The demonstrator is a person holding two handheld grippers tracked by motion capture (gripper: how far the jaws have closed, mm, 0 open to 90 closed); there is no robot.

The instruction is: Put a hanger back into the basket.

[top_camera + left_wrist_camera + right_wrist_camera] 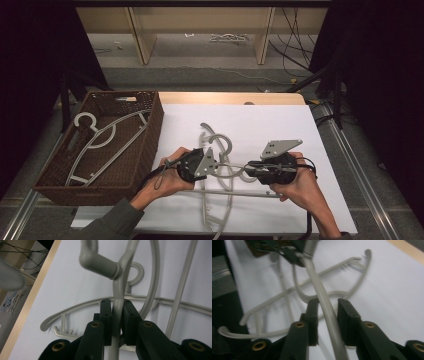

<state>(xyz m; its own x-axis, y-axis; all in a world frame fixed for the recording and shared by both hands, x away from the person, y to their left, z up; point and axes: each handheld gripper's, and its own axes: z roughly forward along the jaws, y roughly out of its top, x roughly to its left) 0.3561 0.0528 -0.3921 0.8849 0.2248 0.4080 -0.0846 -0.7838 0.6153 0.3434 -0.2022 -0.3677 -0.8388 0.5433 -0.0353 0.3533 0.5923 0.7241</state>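
Observation:
A grey plastic hanger (pixel 220 142) is held just above the white sheet between both hands. My left gripper (pixel 216 167) is shut on one of its arms, near the hook's neck; in the left gripper view both pads (pixel 106 312) press the grey arm (pixel 119 285). My right gripper (pixel 248 170) faces it from the right. In the right gripper view the same arm (pixel 322 292) runs between the jaws of the right gripper (pixel 329 305), which stand apart with a gap on the right side. A second grey hanger (pixel 220 210) lies flat underneath.
A dark wicker basket (pixel 150 135) stands at the table's left with another grey hanger (pixel 100 137) inside. The white sheet (pixel 280 120) covers the table, whose wooden edge (pixel 225 97) shows at the back. Cables lie on the floor beyond.

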